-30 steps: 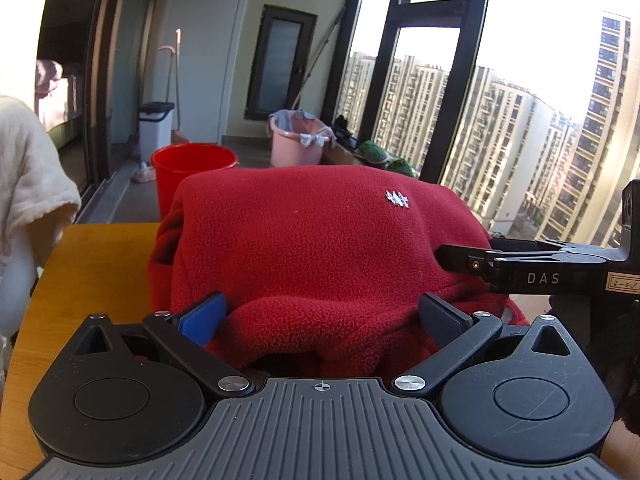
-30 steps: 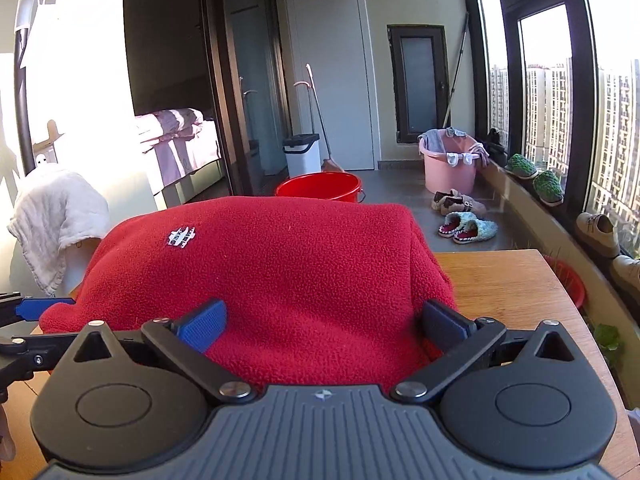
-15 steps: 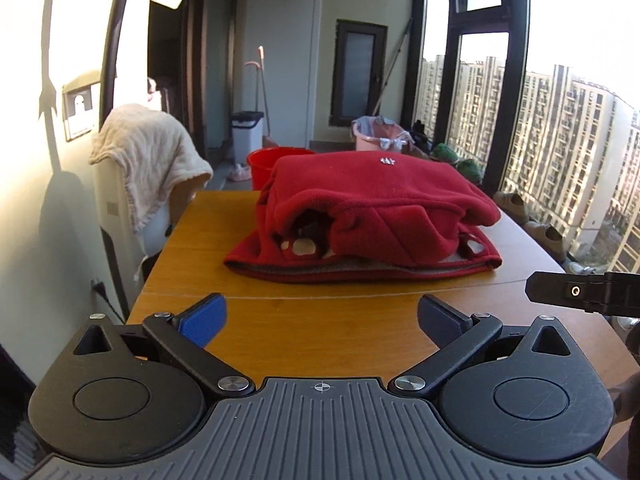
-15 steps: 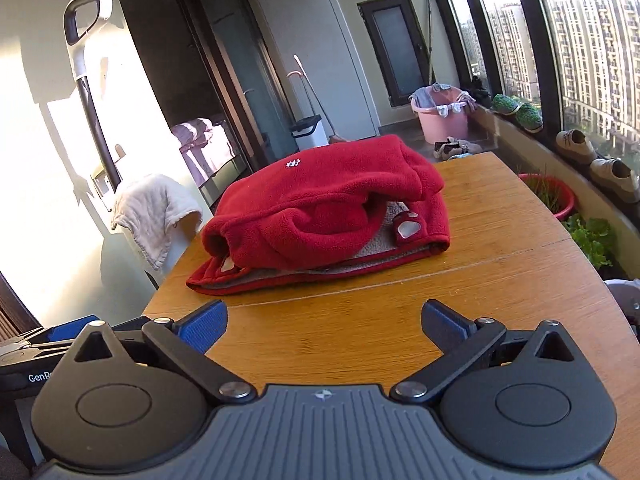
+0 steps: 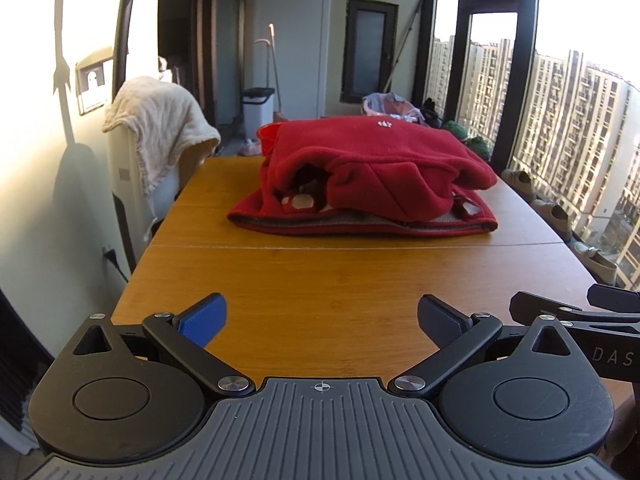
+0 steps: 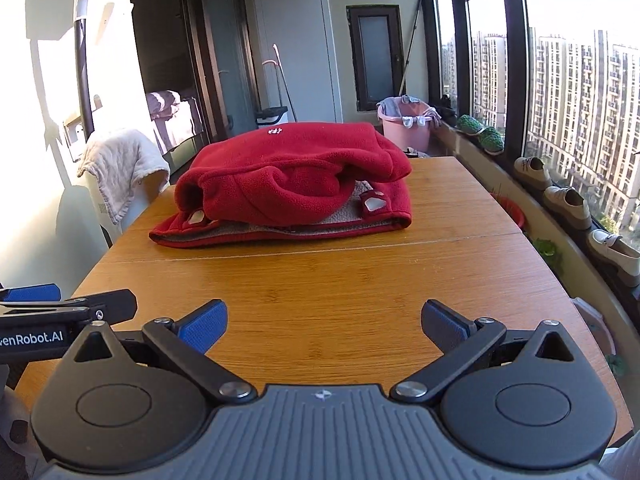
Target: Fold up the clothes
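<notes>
Left gripper: fingers spread wide, nothing between the blue pads, held level and pointing forward. Right gripper: fingers likewise spread wide and empty, level. The two sit side by side, each visible at the edge of the other's view.

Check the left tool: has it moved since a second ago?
Yes. The left tool has pulled back toward the near table edge; the red fleece, earlier between its open fingers, now lies well ahead on the far half.
</notes>
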